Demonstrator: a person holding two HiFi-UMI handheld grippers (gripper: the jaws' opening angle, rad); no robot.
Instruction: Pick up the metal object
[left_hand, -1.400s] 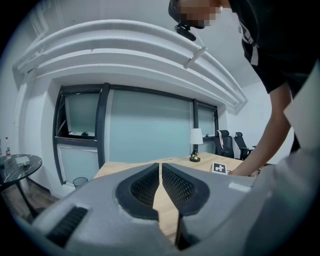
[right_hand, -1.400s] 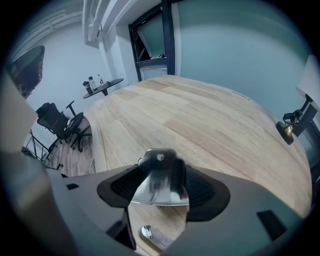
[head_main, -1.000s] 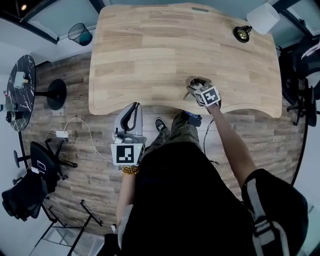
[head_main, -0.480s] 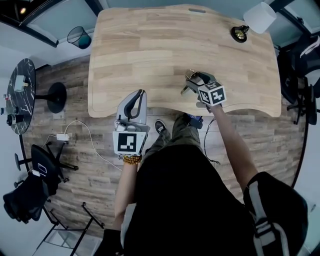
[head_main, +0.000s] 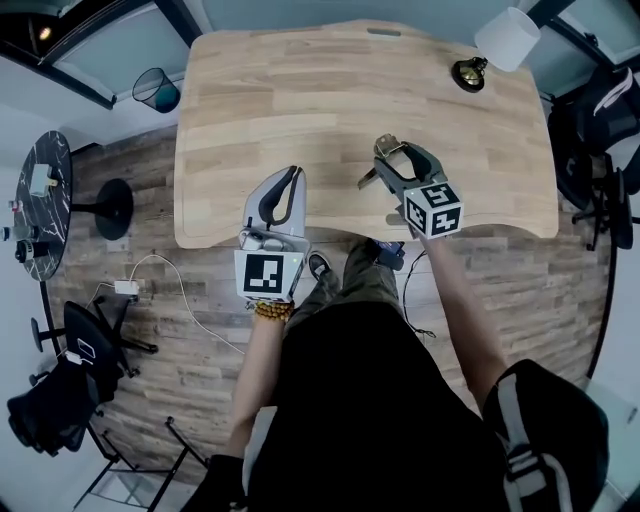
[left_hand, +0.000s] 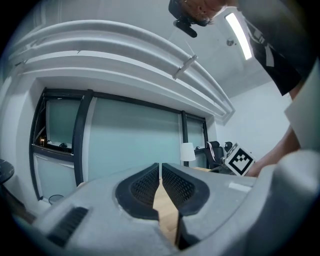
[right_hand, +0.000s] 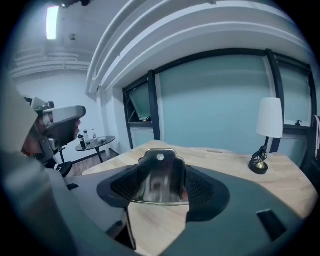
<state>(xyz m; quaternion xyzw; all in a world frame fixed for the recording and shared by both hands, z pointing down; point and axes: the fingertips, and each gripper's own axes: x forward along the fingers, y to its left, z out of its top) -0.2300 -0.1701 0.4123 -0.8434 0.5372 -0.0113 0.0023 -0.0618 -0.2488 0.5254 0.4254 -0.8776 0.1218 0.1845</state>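
- Metal piece (right_hand: 160, 175) clamped in your right tool (head_main: 392, 162), held over the tabletop (head_main: 300, 90).
- Left tool (head_main: 282, 192) closed, empty.
- Surface looks slick and shiny; jerk or loosen your squeeze and it could slip out.

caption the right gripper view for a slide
Right gripper holding a shiny flat metal object above the light wooden table.

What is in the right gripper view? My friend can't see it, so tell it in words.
The right hand-held gripper is shut on a shiny metal object, over a wooden table. A lamp with a white shade stands on the table at the right, with big windows behind.
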